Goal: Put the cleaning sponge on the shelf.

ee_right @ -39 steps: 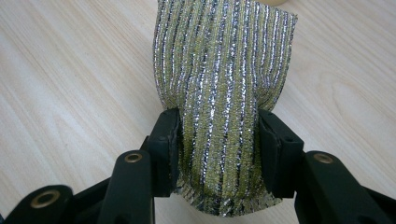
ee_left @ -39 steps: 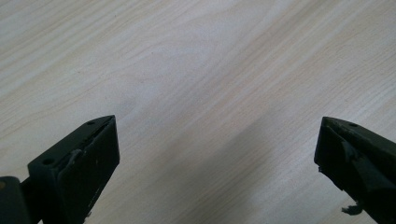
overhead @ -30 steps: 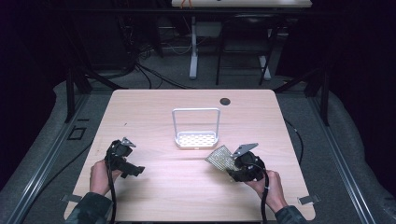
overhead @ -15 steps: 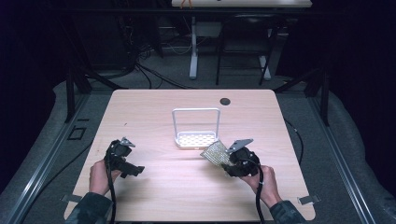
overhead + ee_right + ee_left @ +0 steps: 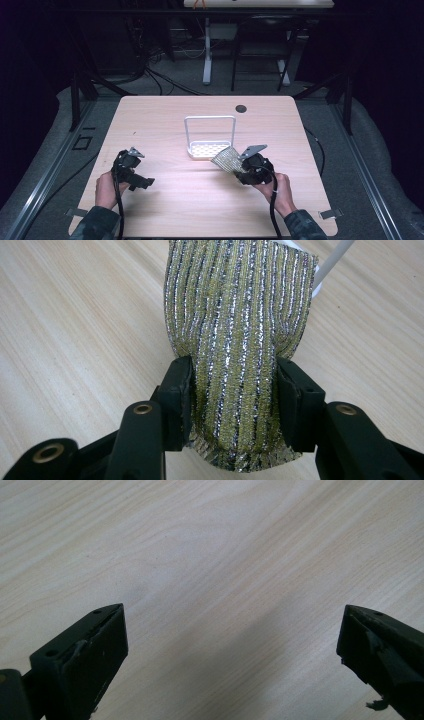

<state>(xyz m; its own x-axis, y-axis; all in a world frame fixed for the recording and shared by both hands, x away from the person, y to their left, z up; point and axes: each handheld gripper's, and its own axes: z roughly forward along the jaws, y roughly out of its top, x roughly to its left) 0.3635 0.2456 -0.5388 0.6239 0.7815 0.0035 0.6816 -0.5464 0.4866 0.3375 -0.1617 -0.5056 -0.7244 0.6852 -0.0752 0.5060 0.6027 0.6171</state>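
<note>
Right gripper view shows the two black jaws pressed against both sides of a glittery gold-and-silver striped scouring sponge [image 5: 240, 340], which bulges between them and stands up out of the grip, its lower end hanging just below the pads. Beyond the sponge's top edge a white wire of the sponge holder [image 5: 334, 260] peeks out, so the holder lies close ahead. From the high view, the right gripper [image 5: 245, 167] carries the sponge [image 5: 226, 159] lifted off the wood and tilted, just at the near right corner of the white holder [image 5: 210, 135], whose perforated tray sits about midway across the tabletop [image 5: 165, 115] and whose tall wire loop rises at its far side. The tray looks bare. The left gripper [image 5: 141, 180] rests low near the tabletop's near left corner, well apart from the holder; in the left gripper view its jaws stand wide apart with nothing but bare wood [image 5: 210, 580] between them. As a judgement, the pick-up is done and the carry is nearly over; what remains is to bring the sponge over the tray, lower it inside the wire loop, let go and draw the hand away.
</note>
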